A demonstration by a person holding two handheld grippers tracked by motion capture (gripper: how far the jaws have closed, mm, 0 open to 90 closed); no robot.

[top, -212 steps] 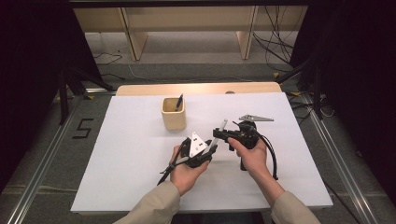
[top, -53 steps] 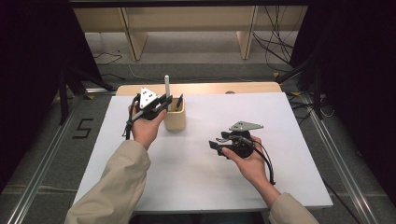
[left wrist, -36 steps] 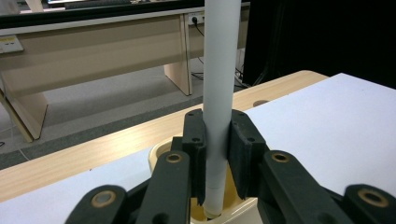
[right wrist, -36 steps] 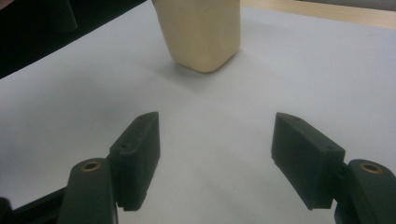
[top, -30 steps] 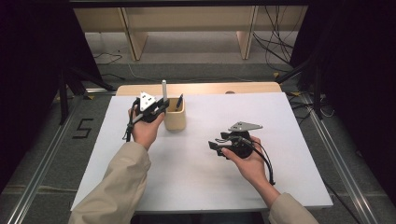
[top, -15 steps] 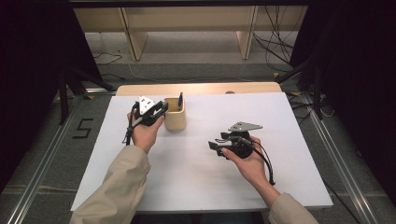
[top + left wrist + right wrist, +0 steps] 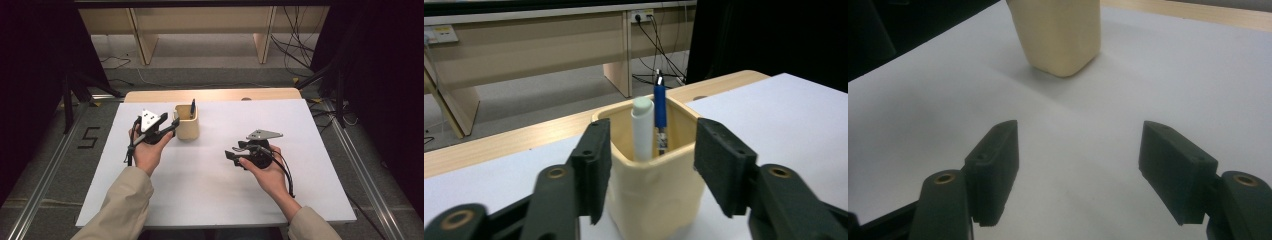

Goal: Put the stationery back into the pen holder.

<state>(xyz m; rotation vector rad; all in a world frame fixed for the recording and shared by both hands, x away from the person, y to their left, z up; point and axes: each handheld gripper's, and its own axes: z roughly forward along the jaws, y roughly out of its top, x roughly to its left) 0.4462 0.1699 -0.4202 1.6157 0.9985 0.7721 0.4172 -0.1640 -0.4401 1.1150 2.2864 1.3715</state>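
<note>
A cream pen cup stands on the white table, left of middle toward the back. Inside it are a blue pen and a white pen, both upright. My left gripper is just left of the cup, open. In the left gripper view its empty jaws flank the cup without touching it, and the gripper holds nothing. My right gripper rests lower right of the cup, open and empty. In the right gripper view it points toward the cup across bare table.
A wooden strip edges the far side of the table. Beyond it are a wooden bench and floor cables. Dark curtains hang at both sides. A cable trails from the right gripper.
The left gripper held the white pen above the cup, lowered it in, let go and now stands open. The right gripper has stayed still since 1.8 s ago.
</note>
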